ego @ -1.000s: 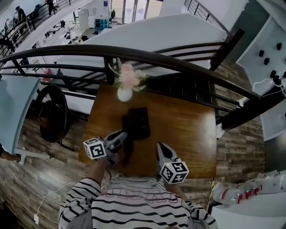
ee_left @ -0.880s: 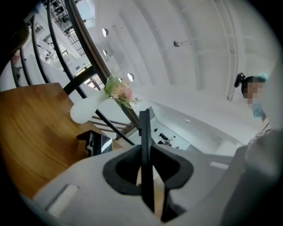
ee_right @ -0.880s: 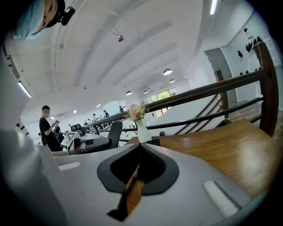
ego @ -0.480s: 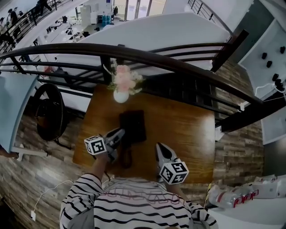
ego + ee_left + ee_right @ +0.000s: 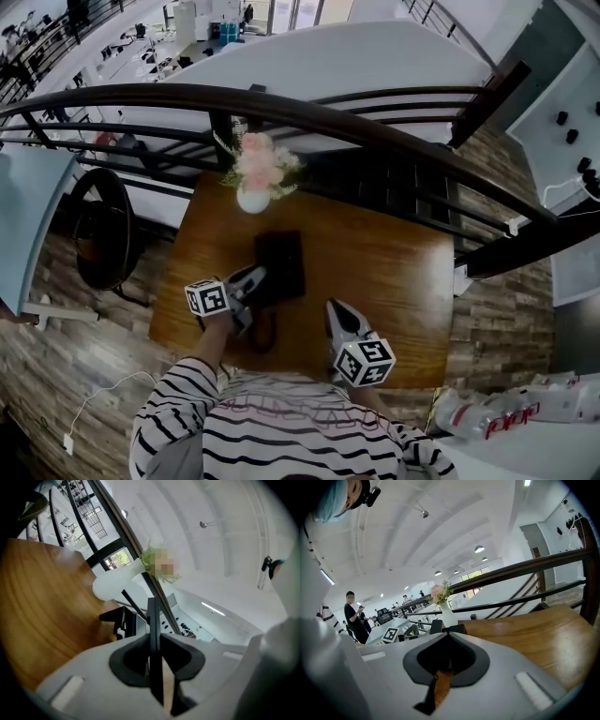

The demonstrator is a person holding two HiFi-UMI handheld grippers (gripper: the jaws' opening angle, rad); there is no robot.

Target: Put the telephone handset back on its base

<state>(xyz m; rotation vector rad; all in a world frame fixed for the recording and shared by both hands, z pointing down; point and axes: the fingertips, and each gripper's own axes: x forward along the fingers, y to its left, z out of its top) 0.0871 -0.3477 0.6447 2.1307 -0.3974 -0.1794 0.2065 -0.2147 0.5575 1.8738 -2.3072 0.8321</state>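
The black telephone base [image 5: 280, 266] lies mid-table on the wooden table [image 5: 394, 272]; it also shows as a dark block [image 5: 120, 620] ahead of the left jaws. My left gripper [image 5: 249, 284] sits at the base's near-left corner, shut on the black handset [image 5: 264, 330]. The handset runs back toward the person and appears edge-on as a thin dark strip [image 5: 153, 634] between the jaws. My right gripper [image 5: 338, 315] hovers over the table to the right of the base, shut and holding nothing. A dark coiled cord [image 5: 432, 686] shows below its jaws.
A white vase of pink flowers [image 5: 254, 194] stands just behind the base, near the table's far edge. A dark curved railing [image 5: 375, 127] runs past the far side. A black round stool [image 5: 105, 230] stands left of the table. People stand in the distance [image 5: 354, 616].
The left gripper with the handset has edged slightly forward toward the base. The right gripper has stayed where it was.
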